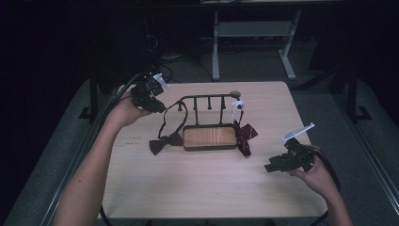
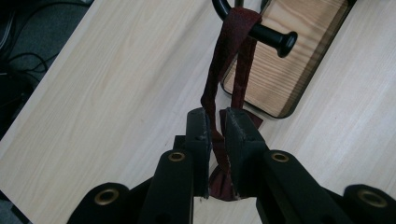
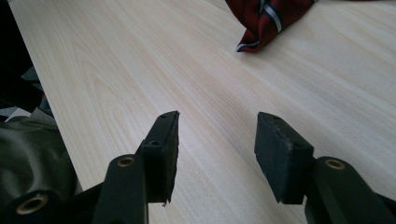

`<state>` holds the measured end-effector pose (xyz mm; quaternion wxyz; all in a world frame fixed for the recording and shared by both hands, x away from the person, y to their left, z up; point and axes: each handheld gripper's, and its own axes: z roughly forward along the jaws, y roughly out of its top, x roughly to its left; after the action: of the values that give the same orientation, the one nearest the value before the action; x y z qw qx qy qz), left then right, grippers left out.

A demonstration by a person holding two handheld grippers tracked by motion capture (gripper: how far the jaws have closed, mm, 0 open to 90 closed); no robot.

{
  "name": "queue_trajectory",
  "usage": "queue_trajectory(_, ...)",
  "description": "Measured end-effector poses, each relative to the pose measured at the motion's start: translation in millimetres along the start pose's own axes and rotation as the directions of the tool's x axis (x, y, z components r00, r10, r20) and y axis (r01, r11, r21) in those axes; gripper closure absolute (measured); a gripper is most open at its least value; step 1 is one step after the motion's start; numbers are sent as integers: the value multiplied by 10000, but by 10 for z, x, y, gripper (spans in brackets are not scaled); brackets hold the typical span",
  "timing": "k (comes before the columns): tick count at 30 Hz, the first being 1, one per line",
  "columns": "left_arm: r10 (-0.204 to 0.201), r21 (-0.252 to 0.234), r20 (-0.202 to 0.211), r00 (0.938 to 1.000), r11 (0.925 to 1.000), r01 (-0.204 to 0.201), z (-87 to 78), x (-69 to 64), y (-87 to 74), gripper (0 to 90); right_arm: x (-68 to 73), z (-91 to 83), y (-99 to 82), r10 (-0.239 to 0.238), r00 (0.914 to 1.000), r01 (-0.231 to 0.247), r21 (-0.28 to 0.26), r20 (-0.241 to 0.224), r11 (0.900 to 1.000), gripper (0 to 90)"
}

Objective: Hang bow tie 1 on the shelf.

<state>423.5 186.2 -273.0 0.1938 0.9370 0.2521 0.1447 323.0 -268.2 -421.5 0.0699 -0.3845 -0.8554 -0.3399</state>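
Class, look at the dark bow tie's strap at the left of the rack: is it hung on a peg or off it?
Hung on: the strap loops over the rack's end peg, with the bow resting on the table.

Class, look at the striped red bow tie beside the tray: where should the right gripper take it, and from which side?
Probably the wing corner of the striped bow tie that points toward the open right gripper. Come in low from the table's right side: that corner lies flat and free, clear of the tray.
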Motion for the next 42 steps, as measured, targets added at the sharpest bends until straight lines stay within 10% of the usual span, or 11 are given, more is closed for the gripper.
queue_trajectory(42,105,-116,536,9985,9999,-99,25,-156,-500,759,-19,-31,-16,133,9998,-132,-93,154,9999,492)
